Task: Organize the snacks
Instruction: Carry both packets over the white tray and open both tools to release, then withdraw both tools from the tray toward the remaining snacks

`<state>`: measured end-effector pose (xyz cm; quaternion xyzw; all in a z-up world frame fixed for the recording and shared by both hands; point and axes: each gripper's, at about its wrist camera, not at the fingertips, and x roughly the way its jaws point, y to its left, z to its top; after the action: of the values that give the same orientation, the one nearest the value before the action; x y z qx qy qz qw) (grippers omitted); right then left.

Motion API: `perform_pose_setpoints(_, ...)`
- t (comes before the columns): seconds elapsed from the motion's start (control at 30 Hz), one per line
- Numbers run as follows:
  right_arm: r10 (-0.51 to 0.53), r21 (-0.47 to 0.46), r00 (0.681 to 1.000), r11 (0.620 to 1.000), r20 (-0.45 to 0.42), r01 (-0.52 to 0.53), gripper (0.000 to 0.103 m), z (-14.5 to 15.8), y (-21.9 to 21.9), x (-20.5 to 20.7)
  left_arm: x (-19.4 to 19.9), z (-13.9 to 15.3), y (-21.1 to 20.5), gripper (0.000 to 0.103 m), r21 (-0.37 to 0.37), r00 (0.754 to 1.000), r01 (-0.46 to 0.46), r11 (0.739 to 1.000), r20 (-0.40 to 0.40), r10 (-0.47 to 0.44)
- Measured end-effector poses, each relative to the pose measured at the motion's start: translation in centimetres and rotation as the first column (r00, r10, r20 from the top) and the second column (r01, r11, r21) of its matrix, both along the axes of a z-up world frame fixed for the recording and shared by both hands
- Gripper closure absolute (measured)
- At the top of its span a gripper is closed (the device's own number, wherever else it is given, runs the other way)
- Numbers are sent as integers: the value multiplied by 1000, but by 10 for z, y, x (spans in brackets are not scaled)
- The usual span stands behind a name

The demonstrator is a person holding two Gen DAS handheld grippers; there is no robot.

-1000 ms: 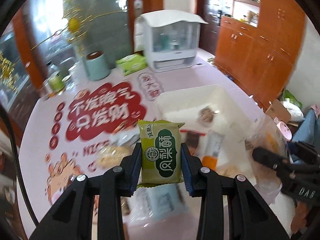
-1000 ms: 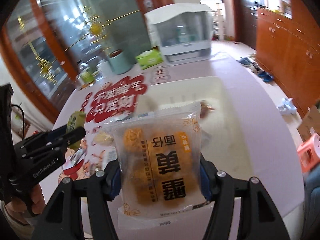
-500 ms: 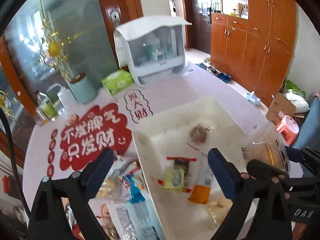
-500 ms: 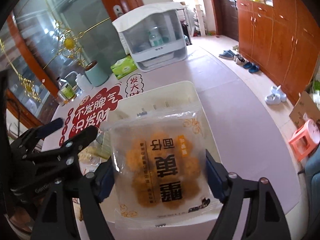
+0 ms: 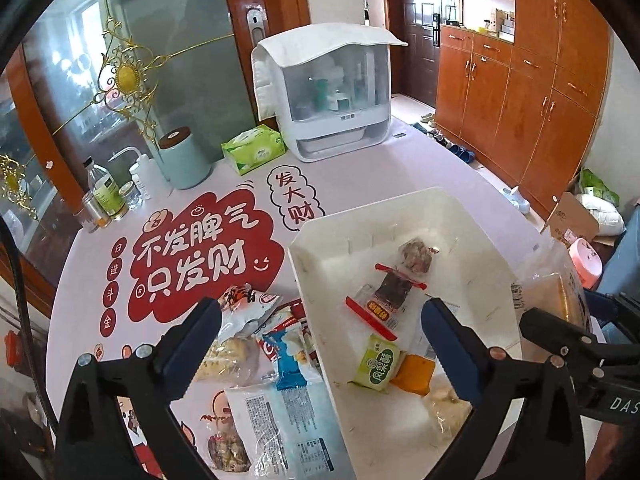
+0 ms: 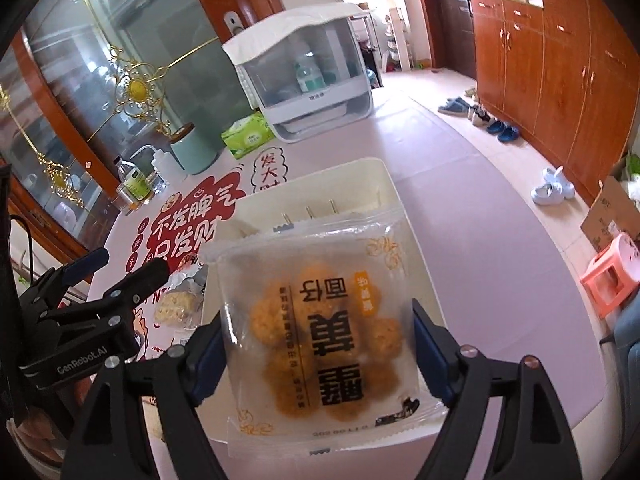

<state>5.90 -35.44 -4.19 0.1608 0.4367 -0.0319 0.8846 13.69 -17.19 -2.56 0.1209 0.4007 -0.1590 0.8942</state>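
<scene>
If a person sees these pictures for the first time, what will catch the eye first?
Probably the clear plastic packet of golden fried balls, gripped in the right claw and filling the right wrist view. Next, the white rectangular plastic bin under the open left claw, with a small green snack packet lying inside, and the big red sticker on the table.

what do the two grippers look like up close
Both the left gripper and right gripper are matte black angular frames with silver screws and dark blue pads lining the jaws. White lettering reads GenRobot.AI on the left one's side; a black cable runs beside it.
</scene>
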Motion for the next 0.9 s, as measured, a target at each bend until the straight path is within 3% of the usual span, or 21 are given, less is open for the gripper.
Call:
perform_pose_setpoints(0.27, 26, 14, 999, 1000, 29, -26, 17, 5, 5, -5, -9, 5, 7, 3, 2, 1000, -4, 1000, 18, 4)
perform_pose_setpoints(0.5, 46, -45, 995, 998, 89, -42, 16, 24, 16, -10, -16, 12, 16, 3, -11, 999, -22, 1000, 26, 22)
perform_pose_setpoints(0.9, 97, -78, 990, 993, 103, -89, 16, 32, 43, -24, -38, 17, 39, 3, -13, 998, -47, 999, 37, 47)
